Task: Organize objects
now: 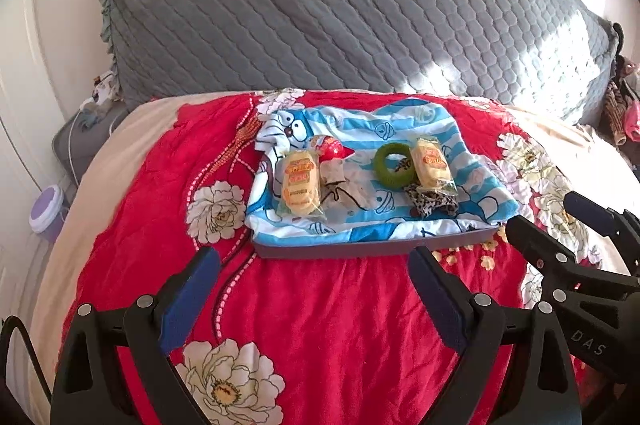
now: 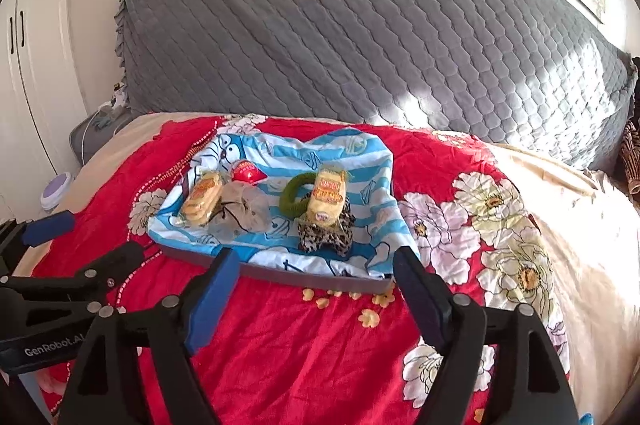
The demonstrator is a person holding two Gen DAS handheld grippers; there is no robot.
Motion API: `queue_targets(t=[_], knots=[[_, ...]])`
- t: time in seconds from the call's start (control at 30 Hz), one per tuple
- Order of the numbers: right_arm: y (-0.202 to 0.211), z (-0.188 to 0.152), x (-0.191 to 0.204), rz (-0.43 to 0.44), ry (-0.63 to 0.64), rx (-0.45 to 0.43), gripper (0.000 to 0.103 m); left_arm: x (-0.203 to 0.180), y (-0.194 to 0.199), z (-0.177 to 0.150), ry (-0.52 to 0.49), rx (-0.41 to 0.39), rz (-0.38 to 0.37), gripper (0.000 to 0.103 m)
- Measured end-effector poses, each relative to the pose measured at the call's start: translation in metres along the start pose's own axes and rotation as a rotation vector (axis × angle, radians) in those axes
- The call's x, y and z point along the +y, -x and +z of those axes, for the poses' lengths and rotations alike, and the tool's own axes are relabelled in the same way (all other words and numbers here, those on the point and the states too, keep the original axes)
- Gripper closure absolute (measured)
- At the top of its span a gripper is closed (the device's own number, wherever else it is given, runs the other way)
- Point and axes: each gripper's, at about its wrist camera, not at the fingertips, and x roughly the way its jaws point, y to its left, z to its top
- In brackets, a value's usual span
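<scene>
A flat grey tray [image 1: 360, 245] [image 2: 312, 279] draped with a blue-and-white cartoon cloth [image 1: 400, 121] lies on the bed. On the cloth rest two yellow snack packs [image 1: 300, 183] [image 1: 432, 161], a red packet [image 1: 332, 147], a green ring [image 1: 380, 165], a leopard-print scrunchie [image 1: 430, 203] and a beige fabric piece [image 1: 340, 181] with a black string. My left gripper [image 1: 314, 253] is open just short of the tray's near edge, holding nothing. My right gripper [image 2: 316, 255] is open at the tray's near right corner, also holding nothing. Each gripper shows in the other's view: right gripper [image 1: 544, 213], left gripper [image 2: 102, 233].
A red floral bedcover [image 1: 320, 325] spreads under the tray. A big grey quilted cushion [image 1: 340, 5] rises behind it. Left of the bed are a grey bag with a white cable [image 1: 80, 141], a purple-topped round container [image 1: 48, 209] and a white wardrobe [image 2: 24, 65].
</scene>
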Motion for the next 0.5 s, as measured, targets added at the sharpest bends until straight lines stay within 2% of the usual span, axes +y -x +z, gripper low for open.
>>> queue_targets(t=[0.5], knots=[[-0.011, -0.036, -0.002, -0.009, -0.02, 0.062, 0.007, 0.003, -0.012, -0.025, -0.003, 0.025, 0.002, 0.008]])
